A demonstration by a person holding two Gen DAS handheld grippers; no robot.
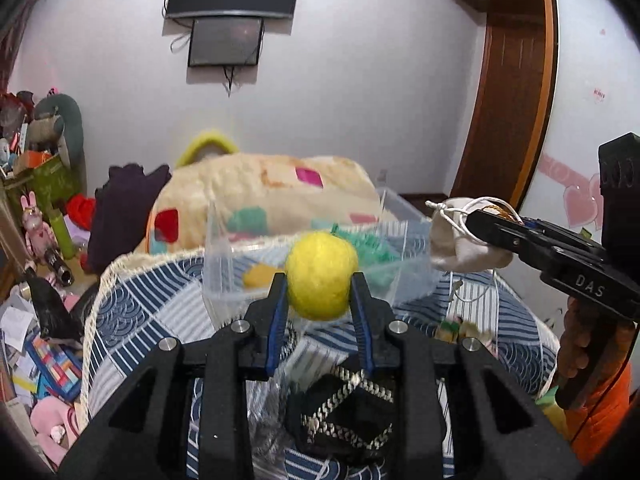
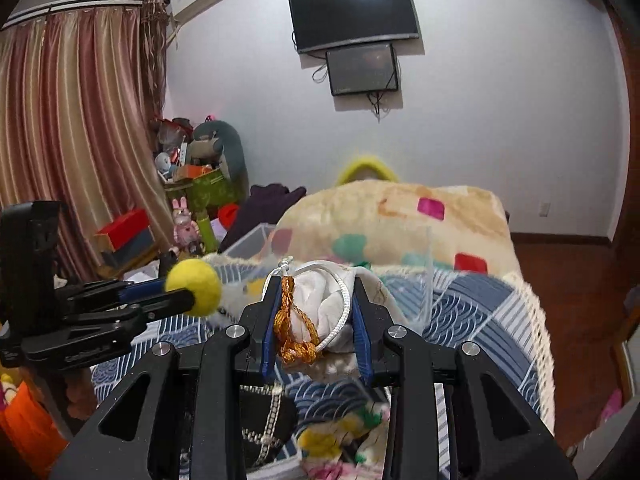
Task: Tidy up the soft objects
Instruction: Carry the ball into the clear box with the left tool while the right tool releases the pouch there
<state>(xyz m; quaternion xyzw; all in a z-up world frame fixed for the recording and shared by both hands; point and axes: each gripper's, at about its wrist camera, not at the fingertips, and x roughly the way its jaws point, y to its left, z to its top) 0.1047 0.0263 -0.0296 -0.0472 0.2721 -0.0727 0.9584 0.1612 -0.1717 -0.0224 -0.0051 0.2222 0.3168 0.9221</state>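
Note:
My left gripper (image 1: pixel 320 280) is shut on a yellow felt ball (image 1: pixel 322 274) and holds it in the air just in front of a clear plastic bin (image 1: pixel 224 256) on the bed. The bin holds green and yellow soft items. My right gripper (image 2: pixel 316 312) is shut on a white drawstring pouch (image 2: pixel 320 304) with an orange cord (image 2: pixel 290 320). In the left wrist view the right gripper (image 1: pixel 476 220) holds the pouch (image 1: pixel 452 244) to the right of the bin. In the right wrist view the left gripper (image 2: pixel 188 292) and ball (image 2: pixel 194 286) are at left.
A blue patterned quilt (image 1: pixel 132 312) covers the bed, with a cream blanket (image 1: pixel 280 188) behind the bin. A black pouch with gold trim (image 1: pixel 348 412) and a floral item (image 2: pixel 340 440) lie near me. Toys and boxes (image 1: pixel 36 240) clutter the left side.

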